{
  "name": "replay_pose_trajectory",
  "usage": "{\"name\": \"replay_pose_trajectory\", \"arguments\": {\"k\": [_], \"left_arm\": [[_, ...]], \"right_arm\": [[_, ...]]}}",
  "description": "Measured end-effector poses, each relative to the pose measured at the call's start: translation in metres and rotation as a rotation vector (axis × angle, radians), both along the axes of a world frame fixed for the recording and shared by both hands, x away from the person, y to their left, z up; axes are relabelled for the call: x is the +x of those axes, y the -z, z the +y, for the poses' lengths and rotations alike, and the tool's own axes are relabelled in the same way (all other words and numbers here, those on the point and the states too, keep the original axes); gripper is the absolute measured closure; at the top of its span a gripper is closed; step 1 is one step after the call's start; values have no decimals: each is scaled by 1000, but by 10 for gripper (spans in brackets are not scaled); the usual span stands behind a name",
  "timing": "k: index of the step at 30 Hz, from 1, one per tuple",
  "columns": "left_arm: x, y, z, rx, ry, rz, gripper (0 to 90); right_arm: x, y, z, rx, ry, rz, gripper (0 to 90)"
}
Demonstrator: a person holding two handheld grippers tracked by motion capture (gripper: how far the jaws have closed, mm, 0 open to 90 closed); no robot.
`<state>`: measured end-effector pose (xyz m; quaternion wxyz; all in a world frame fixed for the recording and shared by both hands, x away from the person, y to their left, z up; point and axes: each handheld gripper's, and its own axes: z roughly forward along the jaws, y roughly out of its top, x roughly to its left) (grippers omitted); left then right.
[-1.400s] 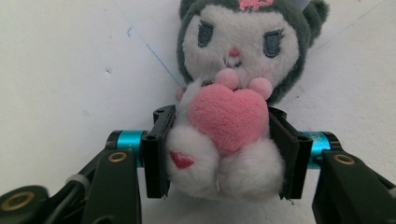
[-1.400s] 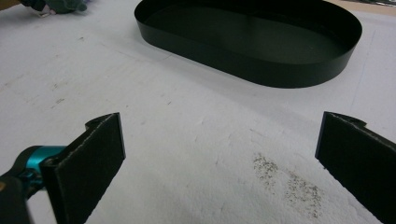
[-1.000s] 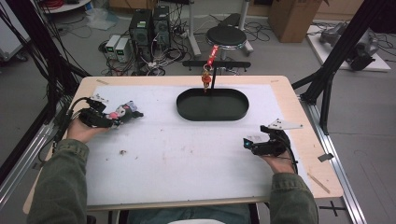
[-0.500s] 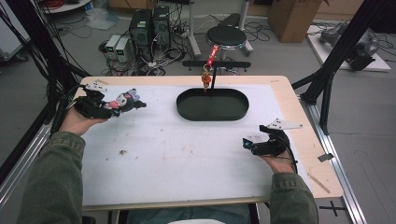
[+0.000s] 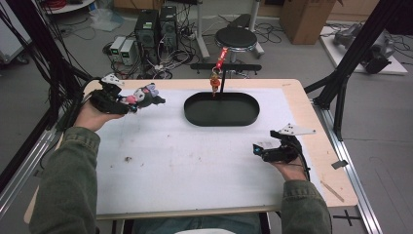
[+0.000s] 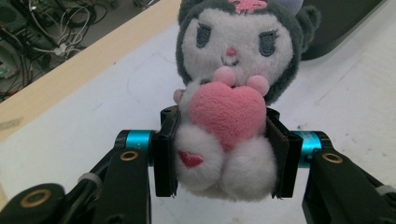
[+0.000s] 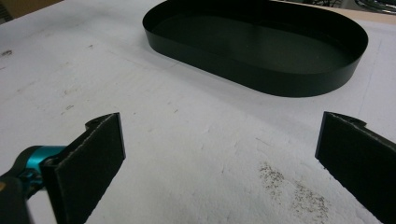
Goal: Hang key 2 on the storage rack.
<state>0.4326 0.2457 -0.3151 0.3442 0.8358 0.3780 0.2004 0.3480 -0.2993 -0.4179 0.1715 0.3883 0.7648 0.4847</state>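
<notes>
Left hand-held gripper [image 6: 219, 154] is clamped on the plush toy [image 6: 231, 98], held above the tabletop [image 5: 204, 161] – carry step, I'd guess. Next: over to the black oval tray [image 5: 221, 109]. Right hand-held gripper [image 7: 219, 163] – wide open, empty.

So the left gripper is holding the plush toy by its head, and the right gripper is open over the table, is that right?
Not quite. The left gripper holds the plush toy by its lower body, not its head: in the left gripper view the fingers press on either side of the body below the pink heart. The right gripper is indeed open over the table.
</notes>
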Motion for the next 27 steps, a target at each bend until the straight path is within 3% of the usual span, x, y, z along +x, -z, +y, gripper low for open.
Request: {"name": "replay_pose_trajectory", "arguments": {"k": [16,27], "left_arm": [[20,-34,-56,-44,58,-58,541],[32,-45,-96,-41,40,-117,541]], "right_arm": [[0,0,0,3,-1,-7,4],[0,0,0,13,-3,-2,4]]}}
